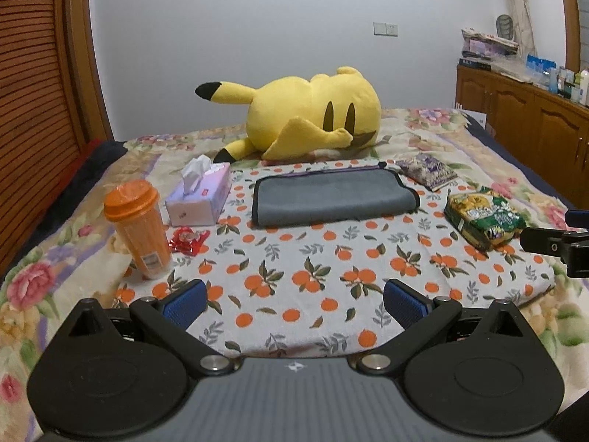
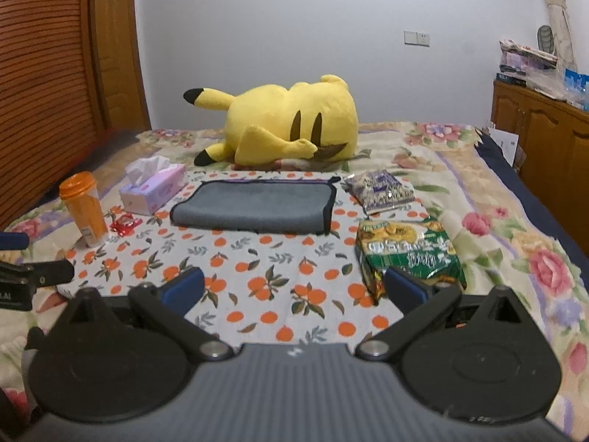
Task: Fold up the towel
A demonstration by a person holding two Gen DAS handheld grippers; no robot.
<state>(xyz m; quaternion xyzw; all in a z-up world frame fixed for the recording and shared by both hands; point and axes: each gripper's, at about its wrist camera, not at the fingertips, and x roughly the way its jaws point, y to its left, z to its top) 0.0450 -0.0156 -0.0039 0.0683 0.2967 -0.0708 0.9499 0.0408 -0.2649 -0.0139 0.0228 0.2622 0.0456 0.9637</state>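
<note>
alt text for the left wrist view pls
A grey towel, already folded, lies flat on an orange-print cloth on a bed, ahead of the open, empty left tongs. To its left are a tissue box and an orange cup; to its right, two snack bags; behind it, a yellow plush.

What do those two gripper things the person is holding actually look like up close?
Each one, the left gripper and the right gripper, has a ribbed dark grey body with a small white logo. On either side sit rounded black plates and black link arms with silver pivot pins. The fingertips carry textured blue pads. No cables or sleeves show.
</note>
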